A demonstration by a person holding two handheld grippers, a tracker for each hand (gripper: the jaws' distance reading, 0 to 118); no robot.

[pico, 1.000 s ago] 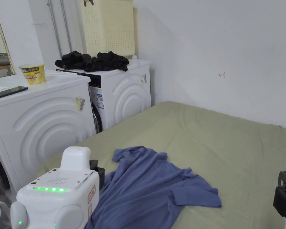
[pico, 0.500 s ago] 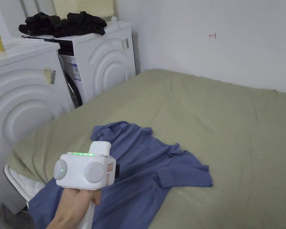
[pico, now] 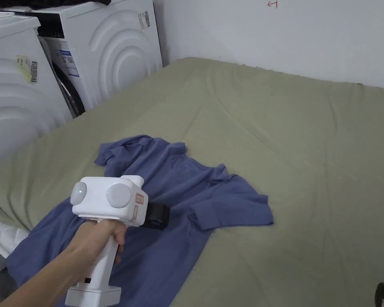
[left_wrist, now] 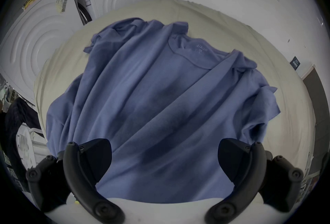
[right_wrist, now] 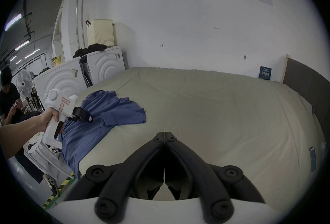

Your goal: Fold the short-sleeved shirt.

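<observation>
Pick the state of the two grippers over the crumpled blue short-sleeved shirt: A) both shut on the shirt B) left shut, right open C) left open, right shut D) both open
C: the left gripper has its jaws spread wide above the blue shirt; the right gripper has its jaws closed together, holding nothing.

A blue short-sleeved shirt of soft, thin fabric (pico: pixel 195 188) (left_wrist: pixel 160 103) (right_wrist: pixel 100 120) lies unfolded and rumpled on the pale green bedsheet (pico: pixel 307 152), near the bed's corner. Long creases run down its body. Its round neckline points toward the wall, one sleeve spreads flat to the right, and its hem droops over the bed's edge.
</observation>
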